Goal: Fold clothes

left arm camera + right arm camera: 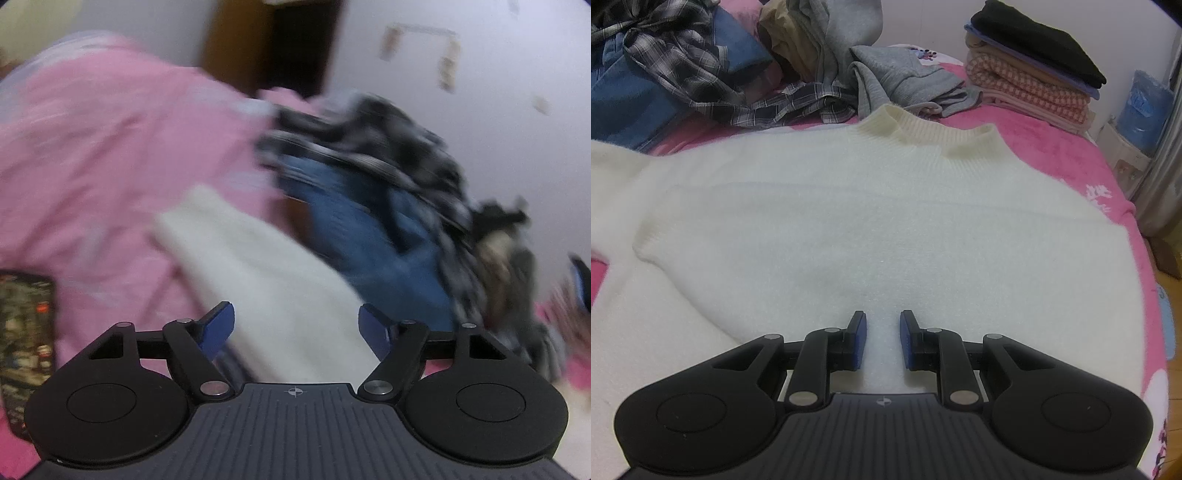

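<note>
A white knit sweater (849, 206) lies spread flat on the pink bed cover (1052, 147), its ribbed collar at the far side. My right gripper (883, 321) sits low at the sweater's near edge with the jaws narrow. White knit fills the gap between its blue pads (860, 343). The left wrist view is heavily blurred. There my left gripper (295, 317) hangs open in the air with nothing between its fingers, above a strip of the white sweater (258, 266) and the pink cover (92, 147).
Unfolded clothes are heaped at the back left: a plaid shirt (683, 62), blue denim (628, 92) and a grey hoodie (897, 77). A folded stack (1034, 74) stands at the back right. The bed's edge and wooden floor (1174, 369) lie to the right.
</note>
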A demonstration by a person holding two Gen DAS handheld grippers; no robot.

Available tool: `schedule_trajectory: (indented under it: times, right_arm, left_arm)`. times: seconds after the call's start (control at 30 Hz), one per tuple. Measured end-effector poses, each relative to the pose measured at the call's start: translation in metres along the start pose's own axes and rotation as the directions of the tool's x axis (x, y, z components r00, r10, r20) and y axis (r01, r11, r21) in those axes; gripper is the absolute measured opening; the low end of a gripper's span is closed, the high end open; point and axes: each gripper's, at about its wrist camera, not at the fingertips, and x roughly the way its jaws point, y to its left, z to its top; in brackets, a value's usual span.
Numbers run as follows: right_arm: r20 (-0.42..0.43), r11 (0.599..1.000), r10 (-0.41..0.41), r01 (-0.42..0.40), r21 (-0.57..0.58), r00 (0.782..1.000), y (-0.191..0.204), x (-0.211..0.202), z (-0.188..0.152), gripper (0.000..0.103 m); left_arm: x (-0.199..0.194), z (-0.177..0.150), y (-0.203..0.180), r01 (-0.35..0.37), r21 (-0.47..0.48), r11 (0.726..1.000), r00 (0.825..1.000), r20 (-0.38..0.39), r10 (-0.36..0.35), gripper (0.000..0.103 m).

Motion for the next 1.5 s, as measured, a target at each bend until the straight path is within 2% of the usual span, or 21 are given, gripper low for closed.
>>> schedule_trajectory:
  times: [0.03, 0.13, 0.23, 0.3, 0.33, 0.4, 0.5, 0.57, 0.6, 0.67, 0.77, 0.9, 1.07, 1.13, 1.23, 1.33, 1.47, 1.5]
  right_arm:
    - [0.000, 1.000, -0.002, 0.002, -0.001, 1.000, 0.000, 0.000, 0.000, 0.021]
    - [-0.001, 1.000, -0.009, 0.009, -0.006, 1.000, 0.001, 0.000, 0.000, 0.021]
    - [-0.003, 1.000, -0.016, 0.016, -0.010, 1.000, 0.002, 0.000, 0.000, 0.021]
    - [-0.004, 1.000, -0.021, 0.021, -0.012, 1.000, 0.003, 0.000, 0.000, 0.021]
    - [-0.004, 1.000, -0.022, 0.022, -0.013, 1.000, 0.004, 0.001, 0.000, 0.021]
    - [-0.004, 1.000, -0.025, 0.025, -0.018, 1.000, 0.004, 0.001, 0.000, 0.021]
    - [-0.004, 0.999, -0.027, 0.027, -0.020, 1.000, 0.005, 0.001, 0.000, 0.021]
    - [-0.005, 0.999, -0.029, 0.029, -0.020, 1.000, 0.005, 0.002, 0.000, 0.021]
    - [-0.004, 0.999, -0.031, 0.030, -0.021, 1.000, 0.006, 0.002, 0.000, 0.021]
    - [-0.003, 0.999, -0.032, 0.032, -0.024, 0.999, 0.006, 0.001, 0.000, 0.021]
    - [-0.002, 0.999, -0.033, 0.033, -0.025, 0.999, 0.006, 0.002, 0.000, 0.021]
    - [0.000, 0.999, -0.034, 0.034, -0.026, 0.999, 0.006, 0.002, 0.000, 0.021]
    - [0.001, 0.999, -0.032, 0.032, -0.026, 0.999, 0.006, 0.002, 0.000, 0.021]
    - [0.001, 0.999, -0.031, 0.031, -0.026, 1.000, 0.006, 0.002, 0.000, 0.021]
    - [0.000, 0.999, -0.029, 0.029, -0.024, 1.000, 0.006, 0.002, 0.001, 0.021]
    - [-0.001, 0.999, -0.028, 0.028, -0.020, 1.000, 0.006, 0.002, 0.001, 0.021]
    - [-0.008, 1.000, -0.013, 0.013, -0.024, 1.000, 0.004, 0.001, 0.004, 0.021]
    - [-0.012, 1.000, -0.005, 0.005, -0.028, 1.000, 0.002, 0.001, 0.005, 0.022]
  left_arm:
    - [0.001, 0.003, 0.008, -0.023, -0.029, 0.999, 1.000, 0.011, 0.023, 0.069]
    - [0.002, 0.005, 0.018, -0.079, -0.066, 0.995, 0.996, 0.035, 0.081, 0.069]
    - [0.013, 0.007, 0.027, -0.121, -0.103, 0.987, 0.993, 0.003, 0.122, 0.070]
    - [0.019, 0.009, 0.031, -0.123, -0.125, 0.984, 0.992, -0.003, 0.123, 0.068]
    - [0.023, 0.011, 0.032, -0.113, -0.131, 0.985, 0.994, -0.006, 0.113, 0.062]
    - [0.030, 0.013, 0.031, -0.091, -0.137, 0.986, 0.996, -0.010, 0.090, 0.059]
    - [0.041, 0.015, 0.032, -0.103, -0.156, 0.982, 0.995, -0.022, 0.100, 0.052]
    - [0.047, 0.016, 0.033, -0.112, -0.170, 0.979, 0.994, -0.028, 0.108, 0.039]
    - [0.047, 0.015, 0.034, -0.108, -0.168, 0.980, 0.994, -0.025, 0.105, 0.036]
    - [0.048, 0.014, 0.034, -0.101, -0.164, 0.981, 0.995, -0.017, 0.099, 0.022]
    - [0.043, 0.014, 0.030, -0.071, -0.132, 0.989, 0.997, 0.013, 0.074, 0.011]
    - [0.032, 0.014, 0.018, -0.010, -0.083, 0.997, 0.998, 0.063, 0.015, 0.008]
    - [0.009, 0.013, -0.016, 0.117, 0.029, 0.993, 0.985, 0.125, -0.119, 0.008]
    - [-0.003, 0.008, -0.035, 0.183, 0.086, 0.979, 0.972, 0.131, -0.193, 0.008]
    - [-0.018, -0.005, -0.066, 0.297, 0.176, 0.938, 0.942, 0.104, -0.318, 0.008]
    - [-0.027, -0.027, -0.095, 0.396, 0.241, 0.886, 0.912, 0.009, -0.411, 0.008]
    - [-0.028, -0.066, -0.130, 0.485, 0.318, 0.815, 0.873, -0.122, -0.472, 0.008]
    - [-0.026, -0.075, -0.137, 0.496, 0.327, 0.804, 0.868, -0.152, -0.474, 0.008]
